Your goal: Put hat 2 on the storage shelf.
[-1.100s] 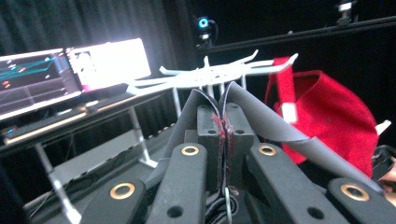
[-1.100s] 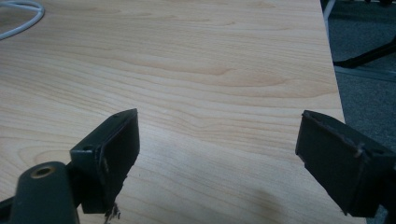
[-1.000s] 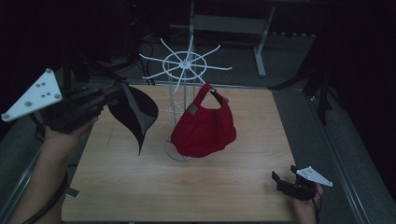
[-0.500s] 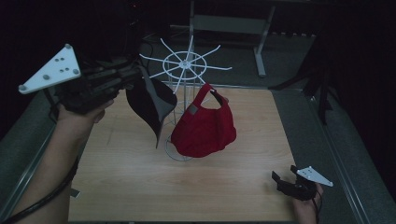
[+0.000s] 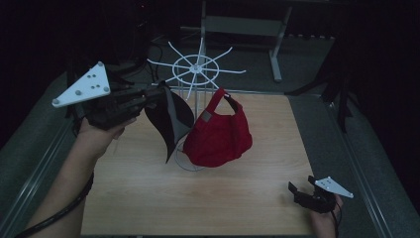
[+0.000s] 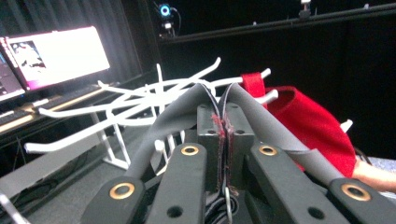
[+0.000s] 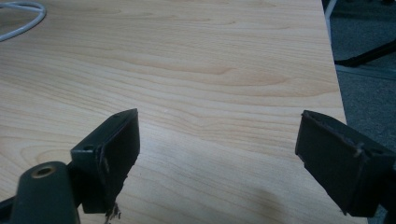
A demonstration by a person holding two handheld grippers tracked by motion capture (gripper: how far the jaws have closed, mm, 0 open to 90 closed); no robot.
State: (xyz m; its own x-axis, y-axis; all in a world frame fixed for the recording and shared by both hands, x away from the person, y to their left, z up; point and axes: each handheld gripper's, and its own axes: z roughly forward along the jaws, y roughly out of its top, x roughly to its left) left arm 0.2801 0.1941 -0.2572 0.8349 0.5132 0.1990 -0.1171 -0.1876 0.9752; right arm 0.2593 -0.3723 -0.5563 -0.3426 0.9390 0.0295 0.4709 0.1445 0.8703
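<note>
Clenching my left gripper [image 5: 157, 92] on the dark grey fabric cap [image 5: 171, 119], centre-left, its crown hidden in shadow, my right gripper [image 5: 303, 189] gapes empty.

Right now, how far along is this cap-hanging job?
One looks done: the red cap hangs on the white rack. In hand: the left gripper is shut on the dark cap, beside the rack. Left: hooking it on a prong. The right gripper rests open on the table.

The white rack [image 5: 198, 69] and hanging red cap [image 5: 218, 134] block the table's [image 5: 237, 198] middle; its near half lies free.
</note>
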